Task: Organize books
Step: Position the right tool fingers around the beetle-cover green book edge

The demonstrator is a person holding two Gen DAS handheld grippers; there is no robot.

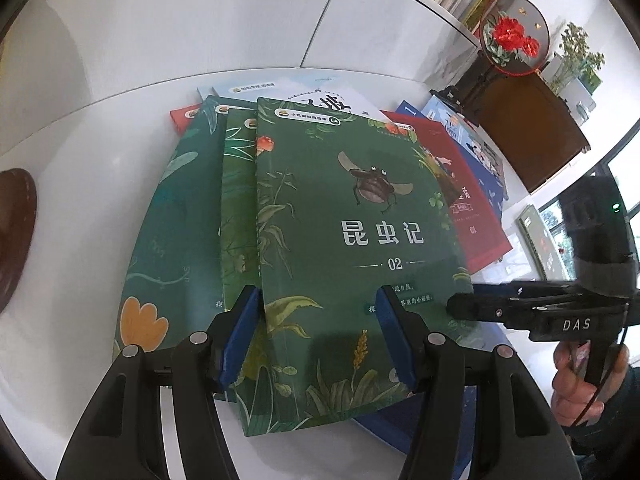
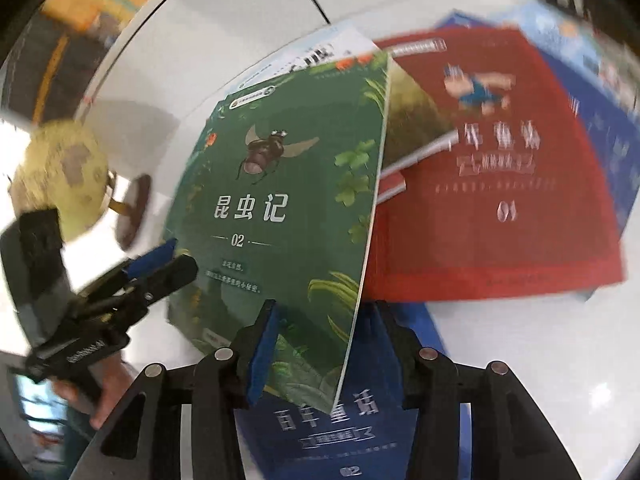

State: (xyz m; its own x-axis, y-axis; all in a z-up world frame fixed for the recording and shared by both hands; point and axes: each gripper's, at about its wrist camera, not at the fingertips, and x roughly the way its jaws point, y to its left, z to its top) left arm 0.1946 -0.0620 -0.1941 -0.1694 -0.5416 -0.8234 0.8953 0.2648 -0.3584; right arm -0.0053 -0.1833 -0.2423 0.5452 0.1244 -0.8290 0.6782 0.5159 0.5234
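White table [image 1: 100, 200], dark wooden cabinet [image 1: 532, 128]

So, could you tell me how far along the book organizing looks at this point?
Early. Done: little, though three green books overlap at one side. In hand: the green insect book numbered 02 sits between the open left claw and right claw. Left: red books and blue books lie scattered.

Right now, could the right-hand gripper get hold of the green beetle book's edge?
Probably yes. The right gripper has its jaws open astride the lifted right edge of the green beetle book, and nothing blocks it; the left gripper is at the book's near edge.
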